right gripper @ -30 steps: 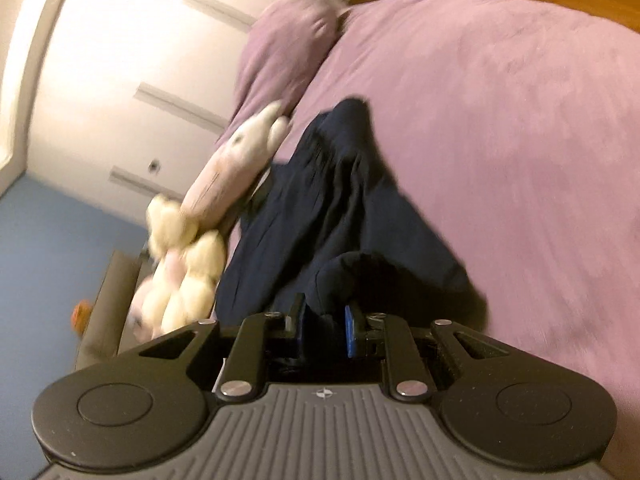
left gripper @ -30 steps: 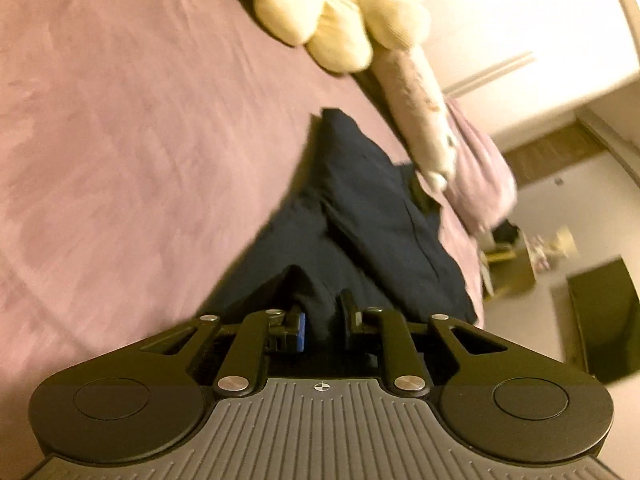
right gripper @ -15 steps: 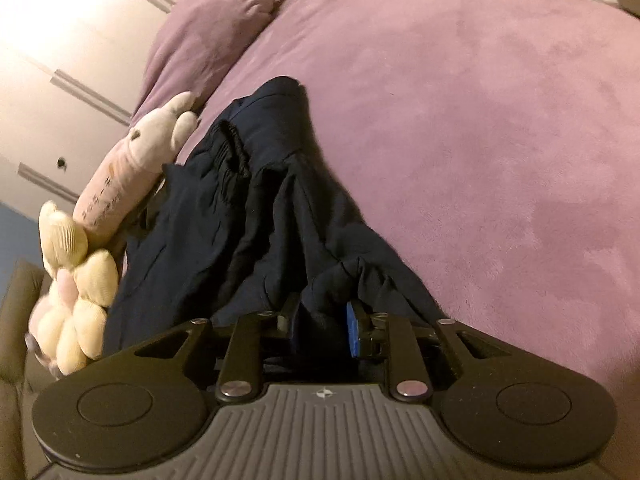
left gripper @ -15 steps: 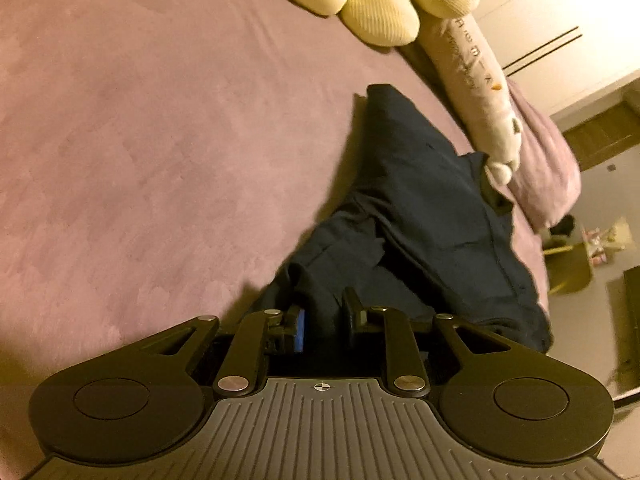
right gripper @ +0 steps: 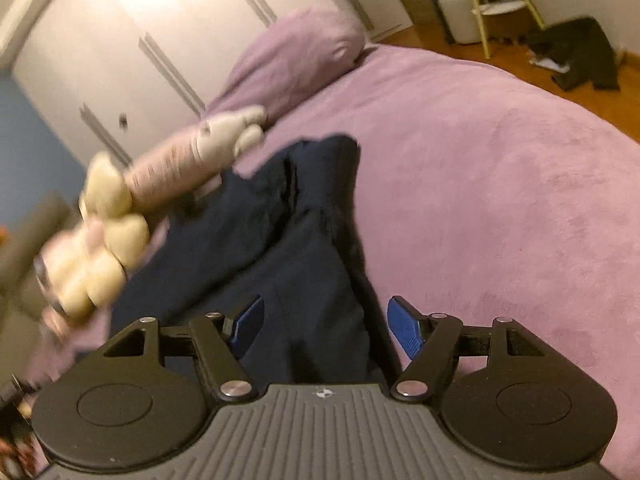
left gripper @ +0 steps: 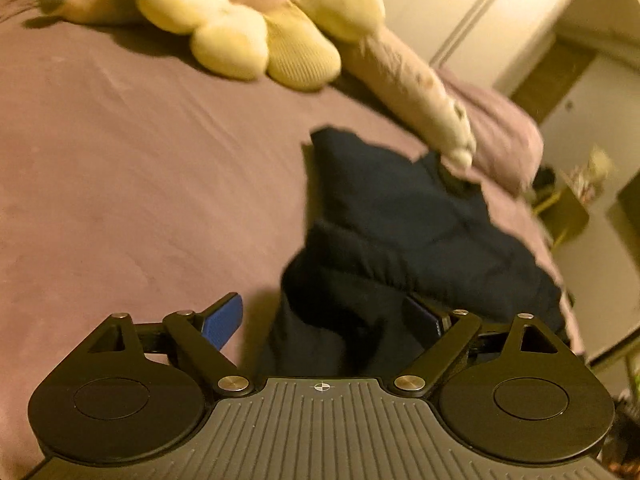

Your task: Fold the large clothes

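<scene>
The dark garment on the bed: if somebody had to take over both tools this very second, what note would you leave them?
Left tool: open, holding nothing, the navy garment lying between its fingers.
Right tool: open too, over the same garment.
Garment: bunched on the purple bed, its far edge beside the long plush toy and the yellow flower cushion.
Done: the garment lies doubled over on itself, roughly, with thick ridges.
Left: smooth it and, I would guess, regrip for another fold; watch the plush toy at the far edge.
</scene>
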Demonstrator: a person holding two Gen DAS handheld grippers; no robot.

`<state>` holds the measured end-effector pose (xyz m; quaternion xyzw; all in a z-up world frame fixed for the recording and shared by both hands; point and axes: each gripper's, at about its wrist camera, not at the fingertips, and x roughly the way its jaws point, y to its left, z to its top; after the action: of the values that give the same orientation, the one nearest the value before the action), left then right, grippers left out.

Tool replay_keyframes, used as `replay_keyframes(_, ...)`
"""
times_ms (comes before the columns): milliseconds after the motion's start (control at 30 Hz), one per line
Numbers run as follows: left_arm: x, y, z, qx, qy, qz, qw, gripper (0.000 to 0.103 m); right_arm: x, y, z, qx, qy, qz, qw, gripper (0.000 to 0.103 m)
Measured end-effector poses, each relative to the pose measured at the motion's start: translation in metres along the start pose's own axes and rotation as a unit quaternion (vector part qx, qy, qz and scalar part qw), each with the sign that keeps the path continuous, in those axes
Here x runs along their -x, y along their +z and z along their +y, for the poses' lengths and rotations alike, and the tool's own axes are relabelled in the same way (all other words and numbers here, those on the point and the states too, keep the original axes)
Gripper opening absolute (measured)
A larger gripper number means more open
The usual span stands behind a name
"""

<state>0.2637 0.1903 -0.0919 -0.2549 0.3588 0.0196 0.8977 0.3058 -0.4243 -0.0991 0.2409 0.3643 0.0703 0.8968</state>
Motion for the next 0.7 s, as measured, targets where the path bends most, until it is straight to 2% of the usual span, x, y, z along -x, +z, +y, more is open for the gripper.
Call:
replay_keyframes(67, -0.011, -0.002, -0.002, -0.002, 0.003, 0.016, 0.9999, 0.092, -0.011, -0.001, 0.01, 0.02, -0.009, 0.008, 1.0, 0.067)
replay_keyframes(100, -0.016, -0.002, -0.004, -0.001, 0.001, 0.02, 0.9998, 0.089, -0.014, -0.001, 0.014, 0.032, -0.016, 0.012, 0.999, 0.056)
replay_keyframes(167, -0.02, -0.004, -0.005, -0.006, 0.0, 0.021, 0.9998, 0.079, -0.022, 0.0, 0.028, 0.073, -0.035, 0.018, 0.997, 0.047)
replay_keyframes(233, -0.017, -0.006, -0.007, -0.017, 0.003, 0.018, 0.9997, 0.062, -0.024, -0.002, 0.039, 0.113, -0.036, 0.012, 0.993, 0.035)
replay_keyframes(267, -0.017, -0.006, -0.011, -0.024, 0.006, 0.014, 0.9996, 0.058, -0.025, -0.003, 0.043, 0.133, -0.038, 0.012, 0.99, 0.019)
replay_keyframes(300, -0.014, -0.006, -0.012, -0.031, 0.007, 0.011, 0.9994, 0.05, -0.025, -0.005, 0.048, 0.151, -0.037, 0.01, 0.988, 0.01)
replay_keyframes(333, -0.01, -0.008, -0.014, -0.041, 0.005, 0.006, 0.9991, 0.042, -0.022, -0.007, 0.052, 0.168, -0.033, 0.003, 0.985, 0.01)
replay_keyframes(367, -0.009, -0.009, -0.018, -0.048, 0.002, 0.003, 0.9988, 0.039, -0.019, -0.01, 0.056, 0.187, -0.029, -0.006, 0.982, 0.01)
replay_keyframes(467, -0.003, -0.013, -0.026, -0.085, -0.01, -0.002, 0.9964, 0.036, -0.019, -0.013, 0.058, 0.215, -0.021, -0.016, 0.976, 0.011)
replay_keyframes(500, -0.004, -0.014, -0.029, -0.097, -0.014, 0.001, 0.9952, 0.042, -0.024, -0.012, 0.056, 0.209, -0.023, -0.004, 0.978, 0.017)
replay_keyframes(533, -0.007, -0.016, -0.031, -0.107, -0.014, 0.006, 0.9942, 0.053, -0.029, -0.01, 0.052, 0.202, -0.024, 0.007, 0.979, 0.021)
replay_keyframes(567, -0.01, -0.017, -0.032, -0.113, -0.015, 0.011, 0.9935, 0.055, -0.034, -0.008, 0.049, 0.191, -0.019, 0.017, 0.981, 0.026)
replay_keyframes(633, -0.014, -0.018, -0.035, -0.12, -0.009, 0.014, 0.9926, 0.055, -0.04, -0.004, 0.045, 0.168, -0.008, 0.025, 0.985, 0.028)
replay_keyframes(667, -0.016, -0.018, -0.036, -0.122, -0.004, 0.014, 0.9924, 0.053, -0.04, -0.003, 0.044, 0.16, -0.001, 0.026, 0.987, 0.029)
replay_keyframes(700, -0.018, -0.018, -0.038, -0.121, 0.005, 0.014, 0.9925, 0.042, -0.041, -0.002, 0.044, 0.156, 0.002, 0.026, 0.987, 0.028)
